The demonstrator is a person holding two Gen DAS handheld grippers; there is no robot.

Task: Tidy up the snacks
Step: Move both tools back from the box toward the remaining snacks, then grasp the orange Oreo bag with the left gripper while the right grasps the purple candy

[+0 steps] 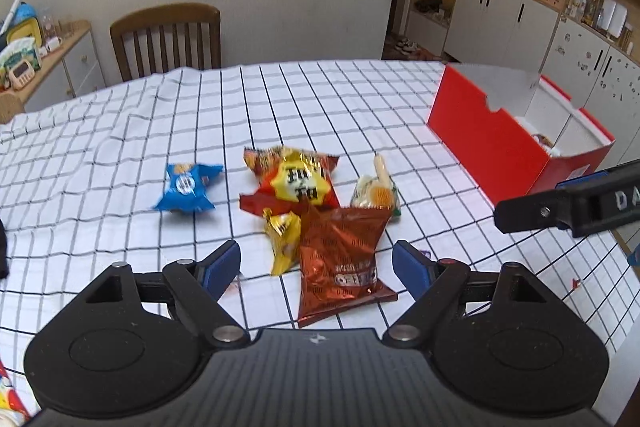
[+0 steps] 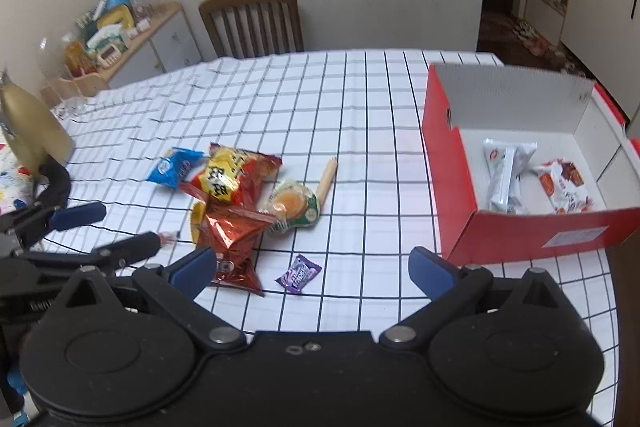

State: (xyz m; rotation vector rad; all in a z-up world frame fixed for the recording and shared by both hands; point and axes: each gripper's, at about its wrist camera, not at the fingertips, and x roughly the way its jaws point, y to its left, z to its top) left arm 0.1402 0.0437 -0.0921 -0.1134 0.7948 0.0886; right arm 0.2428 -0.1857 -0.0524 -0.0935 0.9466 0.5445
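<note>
At the far left of the checked tabletop (image 1: 120, 131) lies a blue snack packet (image 1: 187, 187), apart from the rest. To its right sits the pile: a red-and-yellow chip bag (image 1: 294, 181) at the back, a small yellow packet (image 1: 283, 239) touching its near edge, and a copper-red foil bag (image 1: 340, 259) lying partly over both. The left gripper (image 1: 316, 267) hovers above this foil bag with its fingers (image 1: 222, 267) spread wide, one on each side of the bag and pressing on nothing. Just right of the pile lie a clear-wrapped round cake (image 2: 294, 205) and a pale stick-shaped snack (image 2: 328, 177) leaning against it. Nearer the camera, a small purple candy wrapper (image 2: 299, 273) lies alone on the cloth. The right gripper (image 2: 312, 267) hangs over that wrapper, fingers likewise wide apart and empty. At the far right stands a red cardboard box (image 2: 452, 187), open-topped, holding a silver-white packet (image 2: 506, 175) and an orange-and-white packet (image 2: 564, 185) side by side.
</note>
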